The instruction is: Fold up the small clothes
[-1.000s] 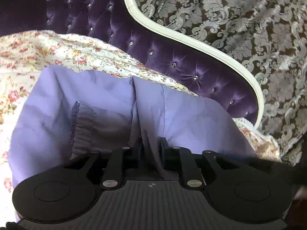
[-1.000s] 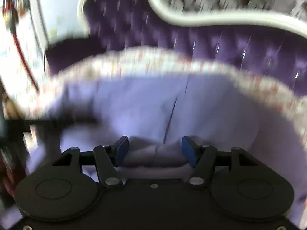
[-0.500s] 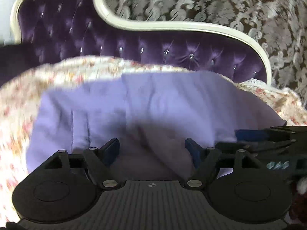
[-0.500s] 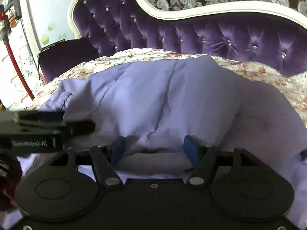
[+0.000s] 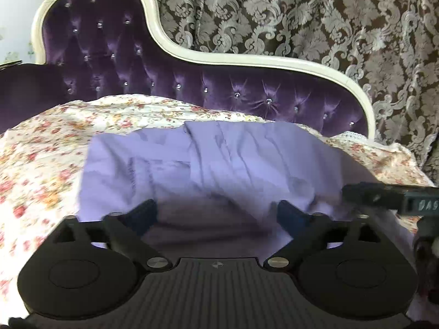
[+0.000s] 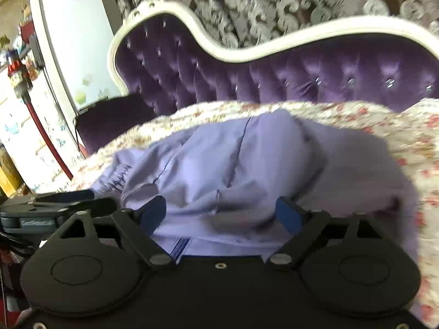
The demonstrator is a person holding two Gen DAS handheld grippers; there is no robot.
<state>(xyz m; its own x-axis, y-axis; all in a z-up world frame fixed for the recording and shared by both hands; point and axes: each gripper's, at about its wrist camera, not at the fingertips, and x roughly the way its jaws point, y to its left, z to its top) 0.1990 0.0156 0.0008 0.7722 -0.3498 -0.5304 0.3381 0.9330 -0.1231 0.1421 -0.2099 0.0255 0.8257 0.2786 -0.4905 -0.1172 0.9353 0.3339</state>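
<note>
**Both grippers letting go over the lilac garment**

The lilac garment (image 5: pixel 219 161) is lying rumpled on the floral bedspread (image 5: pixel 41 164), below the purple tufted headboard (image 5: pixel 192 87) at twelve o'clock. The left gripper (image 5: pixel 216 213) is spreading wide over the cloth, pinching nothing. The right gripper (image 6: pixel 219 211), at its three o'clock, is likewise widening, empty.

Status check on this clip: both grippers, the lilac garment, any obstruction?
Left gripper and right gripper both opening, pads clear of cloth. Lilac garment lying rumpled on the floral sheet. Nothing in the way.
</note>
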